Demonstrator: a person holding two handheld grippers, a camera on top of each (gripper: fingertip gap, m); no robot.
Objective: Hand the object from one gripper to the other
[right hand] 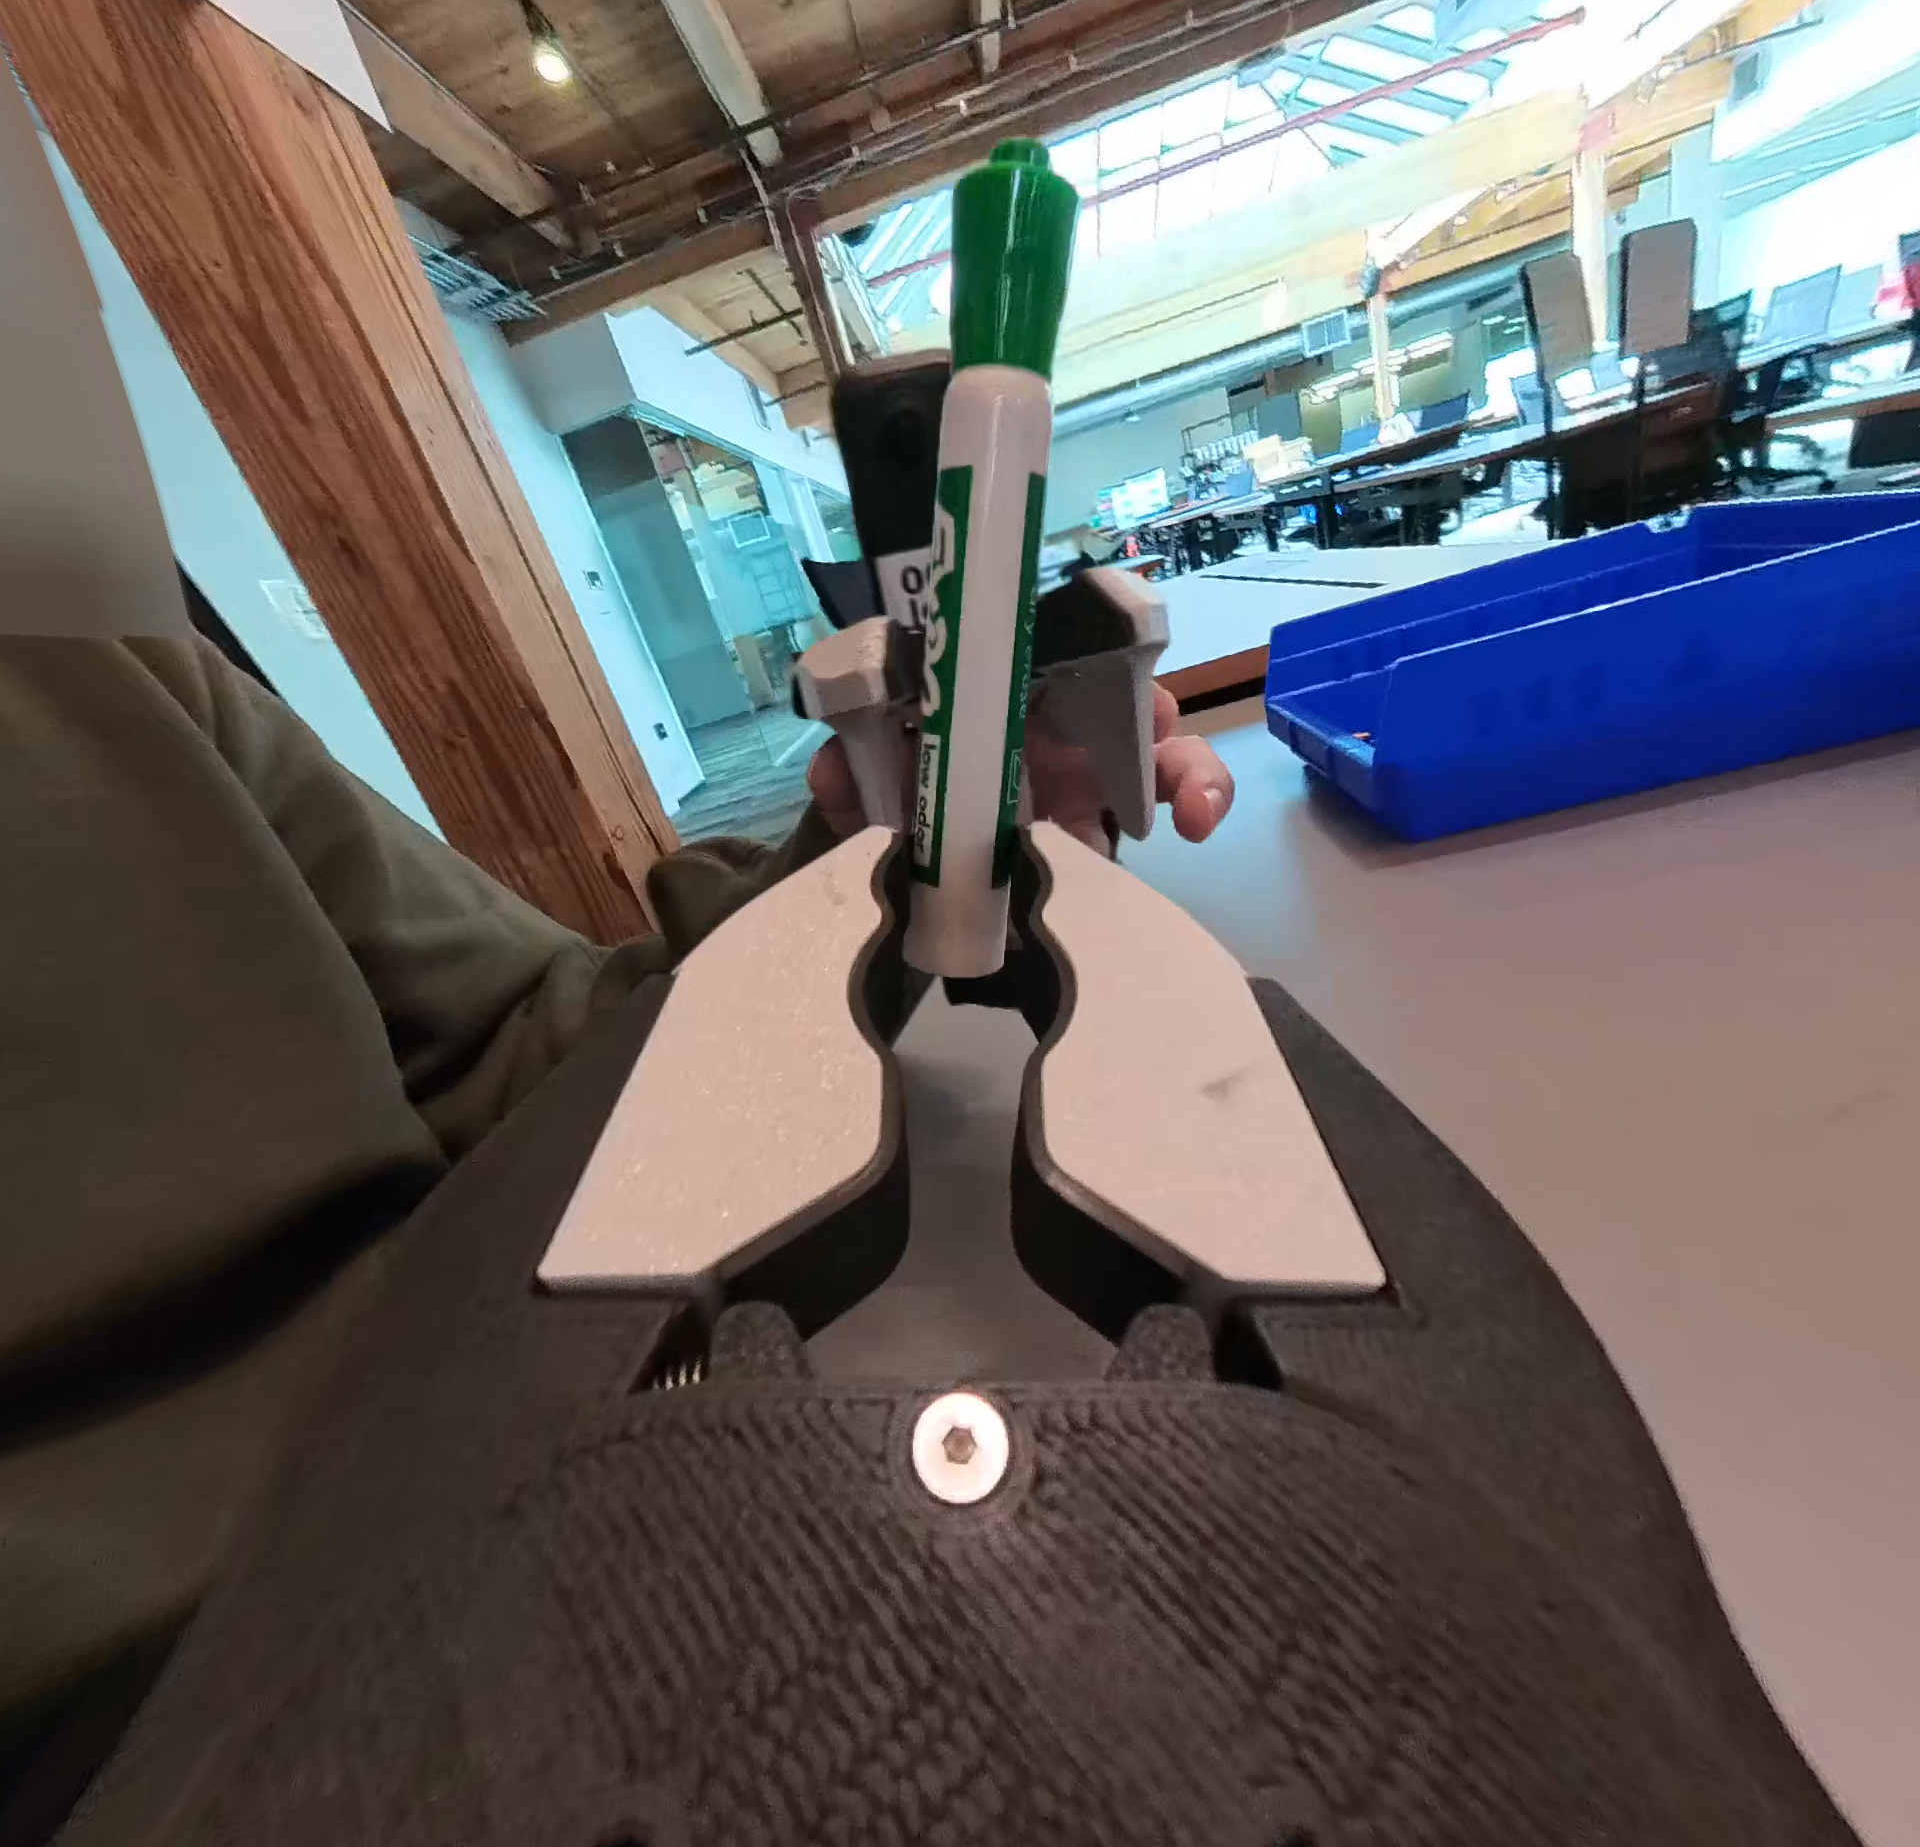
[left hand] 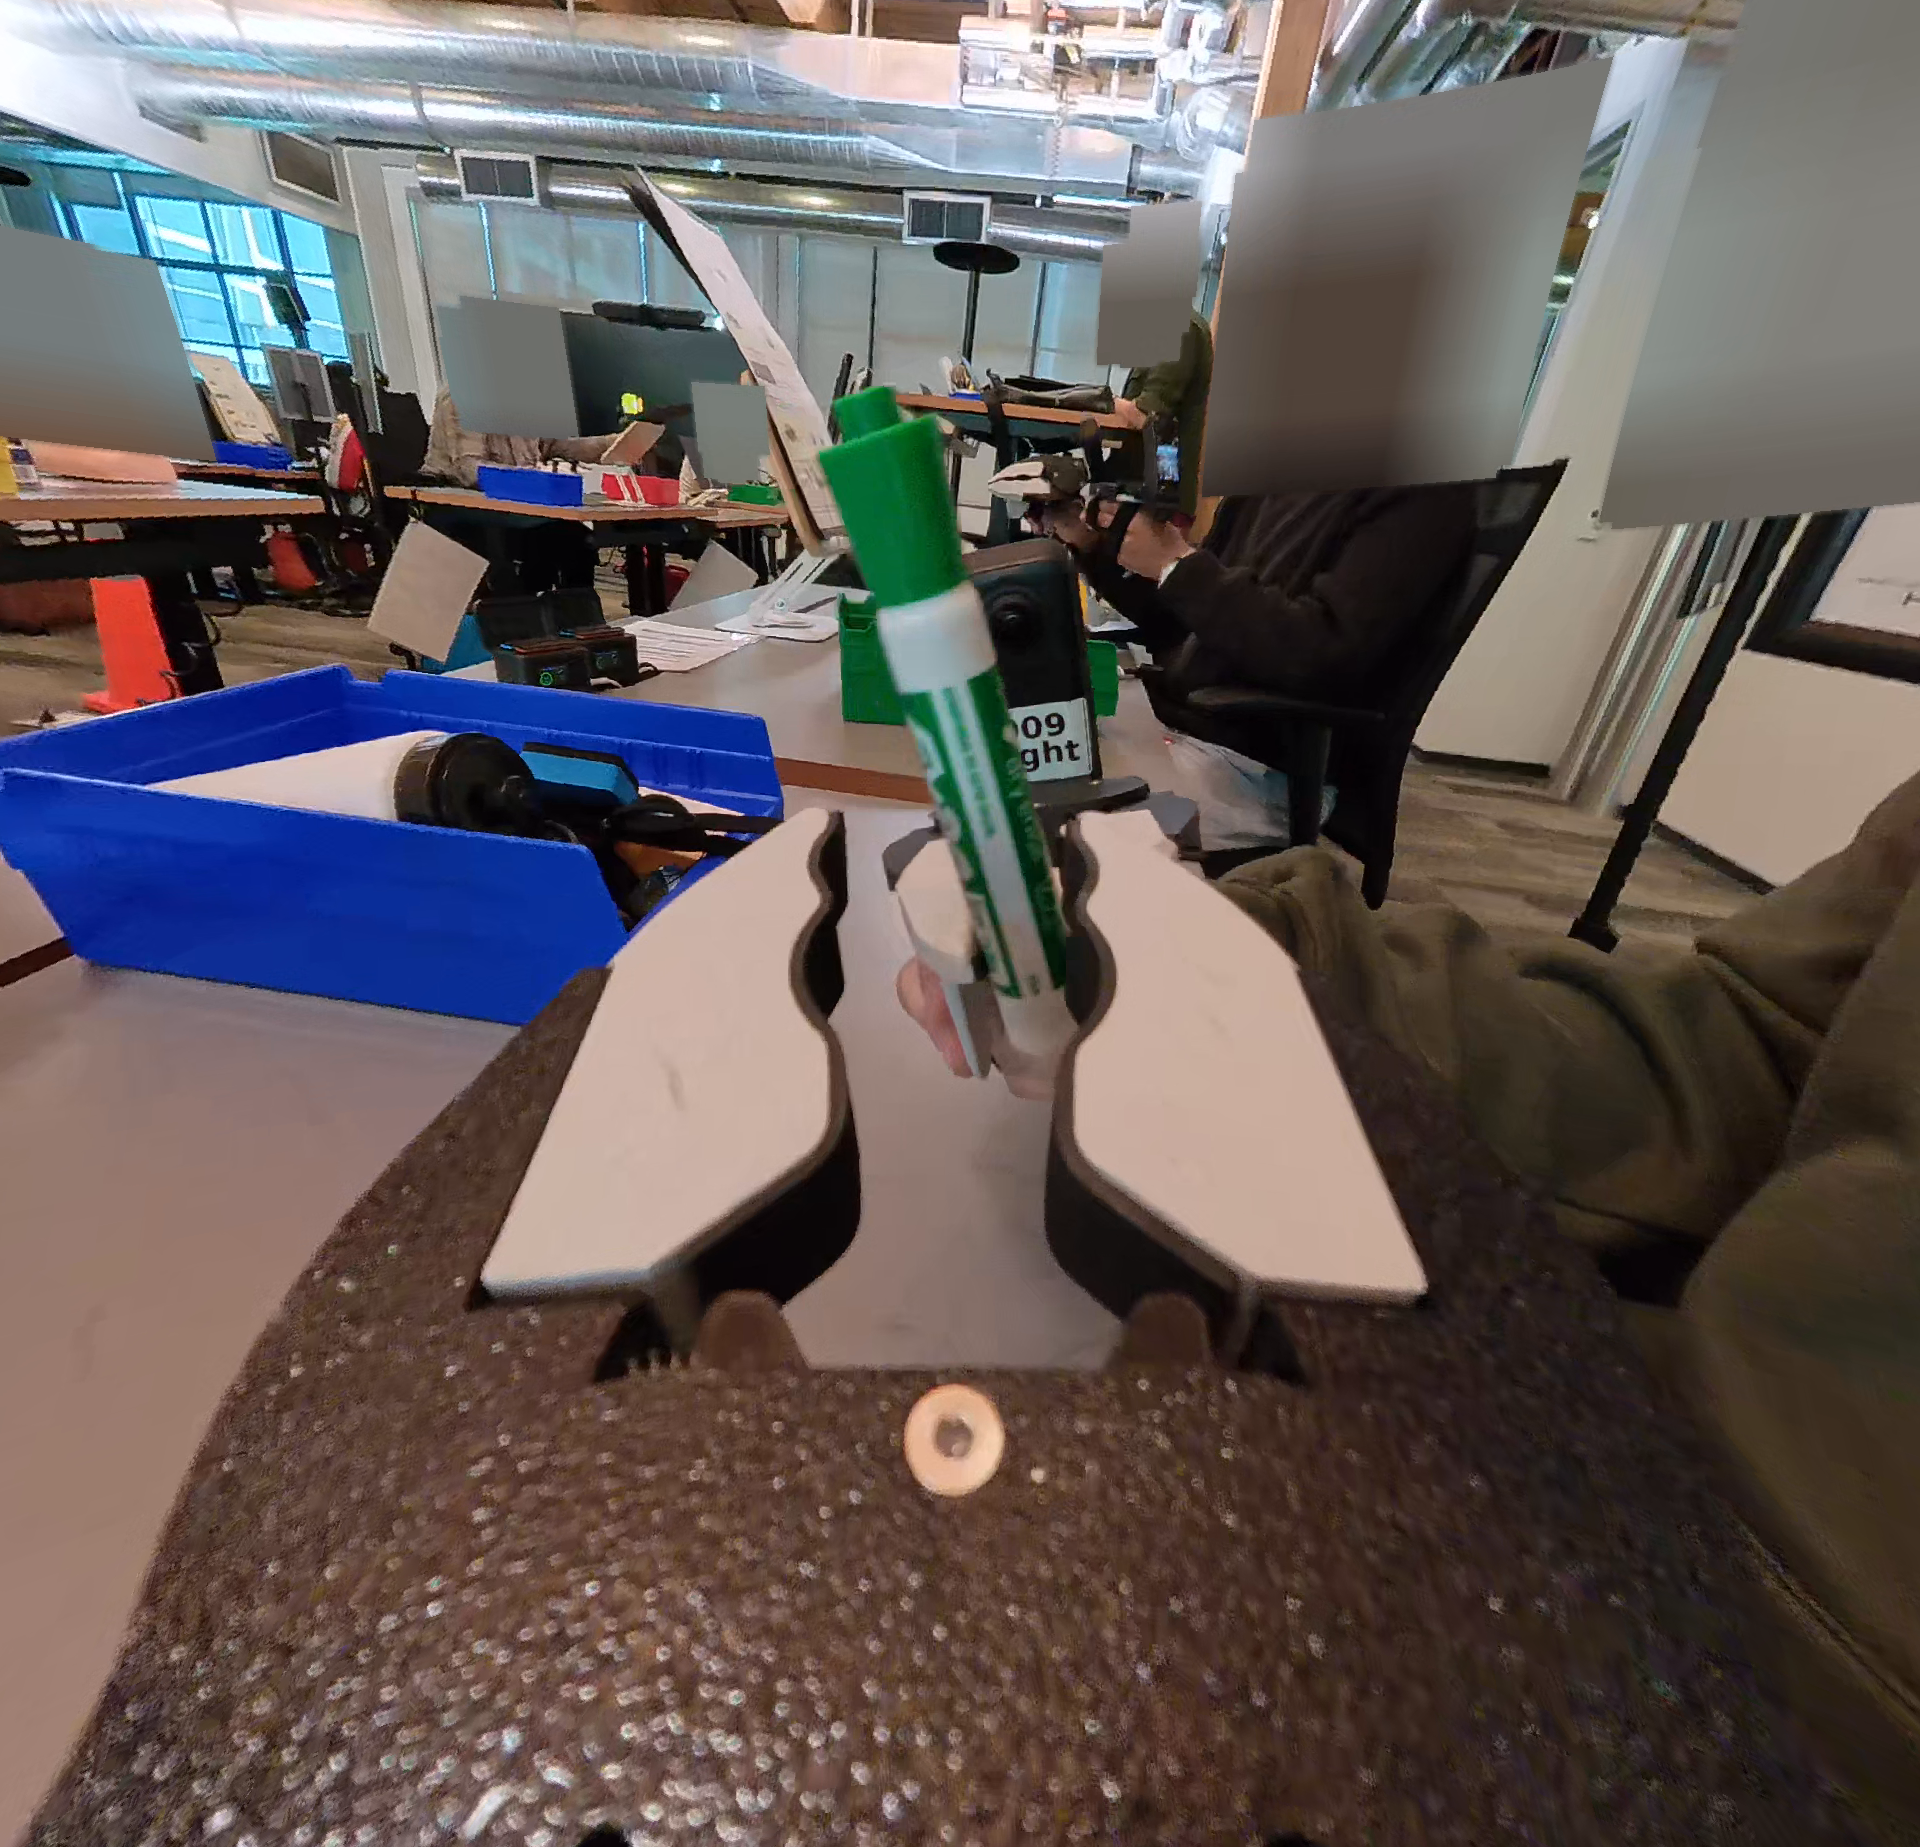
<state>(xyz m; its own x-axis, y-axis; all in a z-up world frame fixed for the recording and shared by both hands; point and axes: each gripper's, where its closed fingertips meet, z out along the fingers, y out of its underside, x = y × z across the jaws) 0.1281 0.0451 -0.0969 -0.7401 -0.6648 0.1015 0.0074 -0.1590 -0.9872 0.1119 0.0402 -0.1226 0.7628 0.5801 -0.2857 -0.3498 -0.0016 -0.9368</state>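
Observation:
A green and white marker (left hand: 971, 758) stands nearly upright, green cap up, above the grey table (left hand: 208, 1174). In the right wrist view my right gripper (right hand: 961, 852) is shut on the marker's (right hand: 982, 592) lower end. My left gripper (left hand: 956, 841) is open, its fingers standing on either side of the marker with a gap at the left. The right gripper also shows in the left wrist view (left hand: 977, 956), facing me and clamping the marker. The left gripper shows in the right wrist view (right hand: 992, 675), open around the marker's middle.
A blue bin (left hand: 312, 893) holding a black-capped white bottle and other items sits on the table to the left; it also shows in the right wrist view (right hand: 1610, 675). A small green bin (left hand: 868, 665) stands behind. An olive sleeve (left hand: 1558, 1070) is at the right. A wooden post (right hand: 312, 395) stands nearby. Both grippers' tips are close together, under 4 cm apart.

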